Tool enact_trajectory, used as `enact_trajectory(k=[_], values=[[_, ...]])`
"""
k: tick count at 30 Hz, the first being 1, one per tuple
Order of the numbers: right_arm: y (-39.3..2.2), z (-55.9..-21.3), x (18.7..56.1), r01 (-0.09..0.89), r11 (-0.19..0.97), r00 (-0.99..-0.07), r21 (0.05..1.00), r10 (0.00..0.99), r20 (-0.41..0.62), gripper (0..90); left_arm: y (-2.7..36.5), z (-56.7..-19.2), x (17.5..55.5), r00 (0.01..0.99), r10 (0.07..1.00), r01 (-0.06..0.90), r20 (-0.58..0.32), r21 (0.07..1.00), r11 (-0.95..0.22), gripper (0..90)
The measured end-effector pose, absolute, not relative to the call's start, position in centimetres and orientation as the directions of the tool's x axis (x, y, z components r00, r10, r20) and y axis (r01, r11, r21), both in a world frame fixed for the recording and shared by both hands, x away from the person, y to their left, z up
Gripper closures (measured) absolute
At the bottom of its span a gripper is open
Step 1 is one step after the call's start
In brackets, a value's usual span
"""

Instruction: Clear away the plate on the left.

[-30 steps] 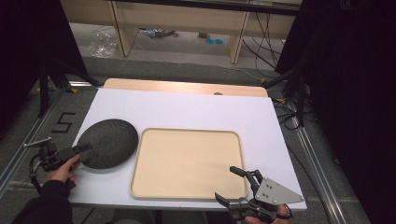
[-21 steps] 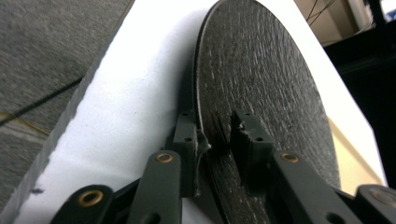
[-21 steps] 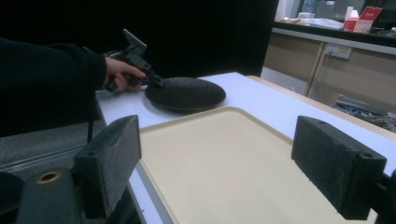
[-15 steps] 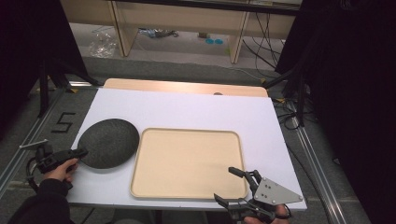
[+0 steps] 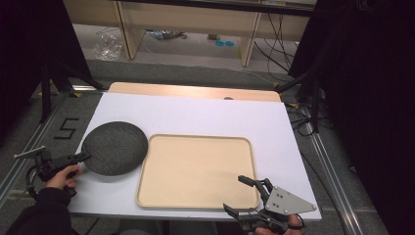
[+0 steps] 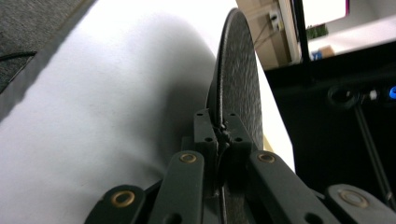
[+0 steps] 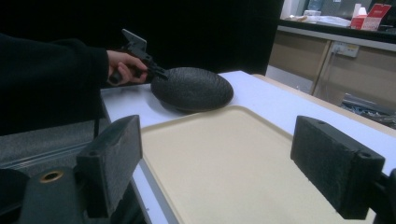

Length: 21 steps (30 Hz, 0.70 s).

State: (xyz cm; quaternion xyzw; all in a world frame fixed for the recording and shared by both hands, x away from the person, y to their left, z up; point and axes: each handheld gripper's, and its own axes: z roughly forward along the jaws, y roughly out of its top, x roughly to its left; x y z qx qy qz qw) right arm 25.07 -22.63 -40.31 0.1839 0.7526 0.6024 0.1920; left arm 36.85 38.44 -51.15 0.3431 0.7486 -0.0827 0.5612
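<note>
High view: the left gripper (image 5: 80, 157) is pinching the near-left rim of the dark plate (image 5: 114, 148), having just closed on it; the plate is sitting just left of the beige tray (image 5: 195, 171), apparently ready for lifting. Left gripper view: the rim (image 6: 219, 122) is being clamped between the pads. Right gripper view: the right gripper (image 7: 219, 163) is idling, jaws spread over the tray's near edge, nothing blocking the tray.

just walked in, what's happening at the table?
A person holds a pair of tongs in each hand. The left tongs have just closed on the near-left rim of the dark round plate, which sits on the white table beside the beige tray; the plate's edge overlaps the tray's left rim. The right tongs wait open at the tray's near right corner, holding nothing.
</note>
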Motion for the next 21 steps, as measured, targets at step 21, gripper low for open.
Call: enact_trajectory(k=[21], values=[[-22.58,-40.31,25.01,0.055,0.217,-0.858,0.975,0.509,-0.065,18.0,39.22,-50.27,36.24,-0.085,0.306,0.578,-0.948,0.203,0.79,83.5]])
